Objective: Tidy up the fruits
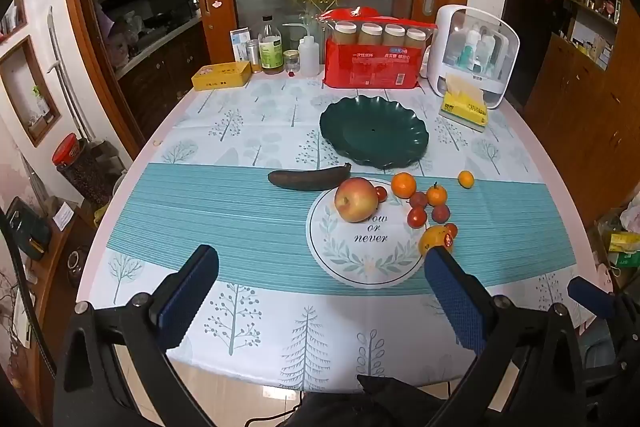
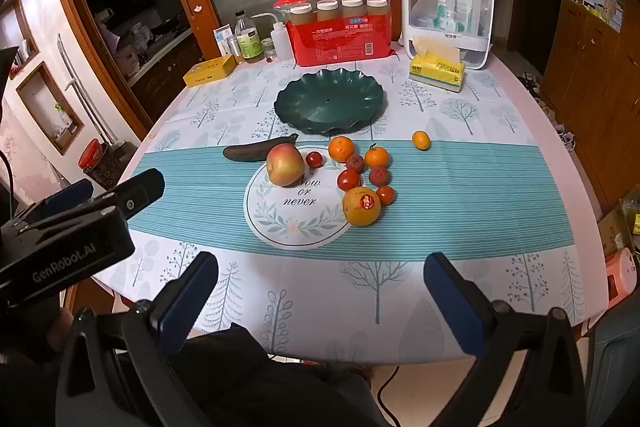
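Fruits lie ahead of both wide-open, empty claws: one apple (image 2: 285, 164), one banana (image 2: 256, 149), four oranges, three tomatoes; green plate (image 2: 329, 103) beyond; left gripper (image 1: 320, 267), right gripper (image 2: 320, 273) unobstructed.

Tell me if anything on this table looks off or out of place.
The banana beside the apple has gone dark brown all over, so it looks overripe. The green plate is empty while the fruit lies loose on the tablecloth, and one small orange fruit sits apart from the rest.

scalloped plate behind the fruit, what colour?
Dark green plate, nothing on it; clearest in the right wrist view.
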{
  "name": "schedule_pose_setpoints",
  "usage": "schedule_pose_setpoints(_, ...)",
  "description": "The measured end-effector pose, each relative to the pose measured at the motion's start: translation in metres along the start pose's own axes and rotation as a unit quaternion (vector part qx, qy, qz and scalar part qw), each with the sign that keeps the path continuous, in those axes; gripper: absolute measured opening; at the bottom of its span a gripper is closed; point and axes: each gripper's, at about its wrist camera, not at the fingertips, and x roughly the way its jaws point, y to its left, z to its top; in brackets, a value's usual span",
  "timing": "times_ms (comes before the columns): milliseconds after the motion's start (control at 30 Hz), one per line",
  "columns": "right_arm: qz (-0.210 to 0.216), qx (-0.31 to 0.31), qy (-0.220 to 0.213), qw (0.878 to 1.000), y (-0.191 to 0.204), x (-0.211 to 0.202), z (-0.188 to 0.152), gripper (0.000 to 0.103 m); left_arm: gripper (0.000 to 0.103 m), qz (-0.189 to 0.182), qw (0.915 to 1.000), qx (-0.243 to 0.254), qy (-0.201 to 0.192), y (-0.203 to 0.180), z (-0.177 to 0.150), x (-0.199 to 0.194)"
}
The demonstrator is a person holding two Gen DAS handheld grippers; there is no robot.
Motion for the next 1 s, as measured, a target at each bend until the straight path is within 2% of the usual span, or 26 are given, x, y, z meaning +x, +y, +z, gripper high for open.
schedule_pose_setpoints(733,-0.003,0.000,0.010,1.000,0.005,0.006,-0.001,0.102,0.102,-0.022,0.9996,-0.004,0.018,0.002,-0.005,0.006)
schedule_pose_setpoints(1000,-0.015,-0.013,0.007,1.000,0.010,0.003,0.000,0.102,0.102,-0.019,0.9996,0.004,0.020,0.004,-0.004,0.003)
